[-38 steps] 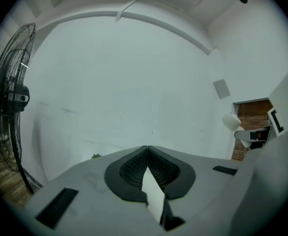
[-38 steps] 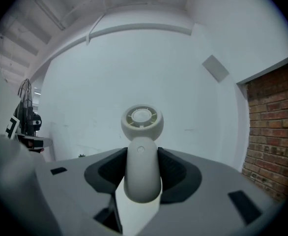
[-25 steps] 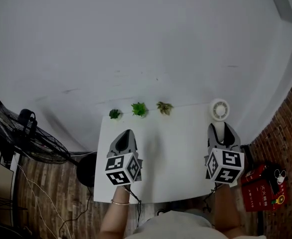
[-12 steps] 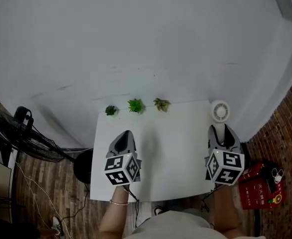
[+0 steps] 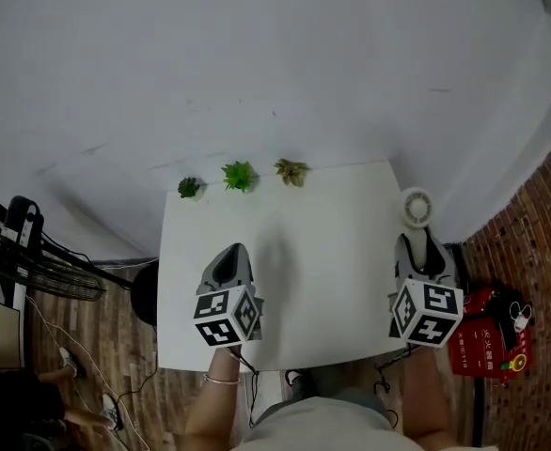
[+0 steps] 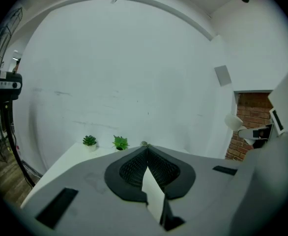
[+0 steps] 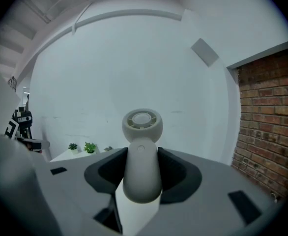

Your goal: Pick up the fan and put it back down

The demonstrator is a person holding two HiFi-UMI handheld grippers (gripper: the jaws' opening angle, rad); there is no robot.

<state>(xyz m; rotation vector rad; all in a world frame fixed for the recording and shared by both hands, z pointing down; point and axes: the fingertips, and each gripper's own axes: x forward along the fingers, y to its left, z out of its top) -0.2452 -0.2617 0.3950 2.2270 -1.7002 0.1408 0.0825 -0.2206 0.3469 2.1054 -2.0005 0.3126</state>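
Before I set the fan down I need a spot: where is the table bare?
The middle of the table is bare, between the left gripper and the right gripper holding the fan. Only the far edge is crowded, by three plants.

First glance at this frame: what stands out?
The white fan is clamped by its handle in the right gripper, at the table's far right corner. The left gripper hovers shut and empty over the table; three small plants line the far edge.
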